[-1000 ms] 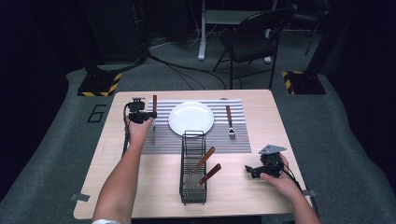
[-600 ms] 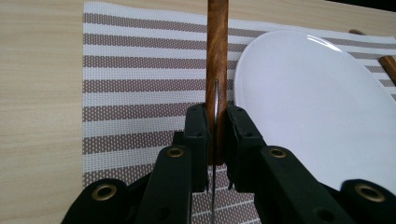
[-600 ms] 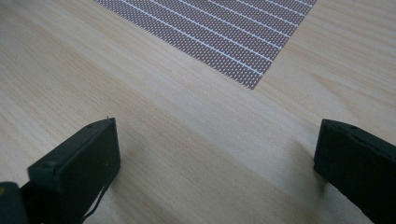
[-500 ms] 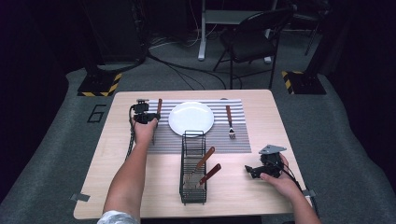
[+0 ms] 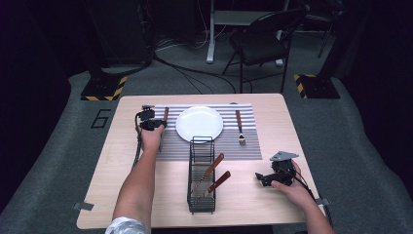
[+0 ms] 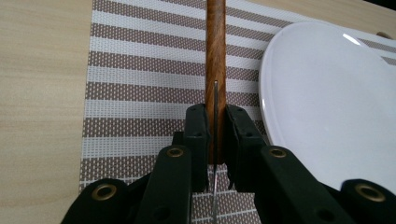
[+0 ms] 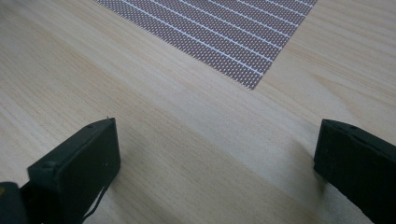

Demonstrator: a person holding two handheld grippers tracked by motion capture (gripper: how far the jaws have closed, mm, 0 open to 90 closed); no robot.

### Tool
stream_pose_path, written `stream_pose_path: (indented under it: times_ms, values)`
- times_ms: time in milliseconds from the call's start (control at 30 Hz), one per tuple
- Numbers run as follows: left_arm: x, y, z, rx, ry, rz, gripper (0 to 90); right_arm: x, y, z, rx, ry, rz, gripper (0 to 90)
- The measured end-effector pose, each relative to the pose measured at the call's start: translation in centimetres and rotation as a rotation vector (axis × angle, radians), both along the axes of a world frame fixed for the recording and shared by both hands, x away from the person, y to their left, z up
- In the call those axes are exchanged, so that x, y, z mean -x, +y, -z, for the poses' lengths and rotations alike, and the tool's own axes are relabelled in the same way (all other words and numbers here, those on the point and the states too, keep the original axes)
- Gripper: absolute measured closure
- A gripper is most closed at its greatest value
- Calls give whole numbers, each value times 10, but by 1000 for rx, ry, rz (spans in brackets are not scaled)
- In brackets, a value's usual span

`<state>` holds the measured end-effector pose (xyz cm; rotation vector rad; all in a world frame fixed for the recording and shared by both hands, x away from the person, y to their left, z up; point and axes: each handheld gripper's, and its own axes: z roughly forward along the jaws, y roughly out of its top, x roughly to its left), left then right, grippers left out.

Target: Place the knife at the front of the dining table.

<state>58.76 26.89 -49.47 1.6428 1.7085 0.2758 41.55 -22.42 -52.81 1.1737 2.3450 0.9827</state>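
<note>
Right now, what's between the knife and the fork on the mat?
The white plate lies between the knife in the left gripper and the fork, seen in the high view.

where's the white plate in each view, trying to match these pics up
High view: the white plate sits mid-table on the striped placemat, just beyond the wire basket.
Left gripper view: the white plate is at the right, beside the wooden-handled utensil that the left hand-held gripper clamps.
Right gripper view: the plate is out of frame.
Shared landmark: the striped placemat.
</note>
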Motion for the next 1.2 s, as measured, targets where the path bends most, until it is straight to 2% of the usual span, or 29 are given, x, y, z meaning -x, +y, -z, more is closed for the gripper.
stream_pose_path:
  times_ms: [33,167,533,633,667,800,900,967,1000,1033,1067,1100,1167,1200]
  values:
    - [0,0,0,-13,-3,7,801,0,0,0,0,0,0,0]
    - [-2,2,2,2,-8,-6,801,0,0,0,2,-2,-3,0]
    - [-6,3,14,37,16,-46,797,0,0,0,3,-3,-5,0]
    - [-6,6,17,27,19,-42,786,0,0,0,3,-3,-6,0]
    - [-5,6,17,38,10,-50,759,0,0,0,3,-3,-6,0]
    - [-2,11,16,32,10,-61,707,0,0,0,6,-4,-6,0]
    - [0,14,15,44,6,-68,694,0,0,0,4,-2,-4,0]
    - [1,18,14,50,1,-63,653,1,0,0,3,-1,-4,0]
    - [1,19,13,46,-3,-72,653,1,0,0,4,-1,-5,0]
    - [2,22,12,30,3,-51,650,1,0,0,3,-1,-4,0]
    - [3,21,11,49,-6,-78,642,0,0,0,3,-1,-5,0]
    - [3,21,11,49,-6,-78,638,0,0,0,3,-1,-5,0]
    - [5,23,8,43,-20,-77,626,1,0,0,3,-1,-4,0]
    - [7,25,2,13,-26,-56,621,0,0,0,4,-1,-5,0]
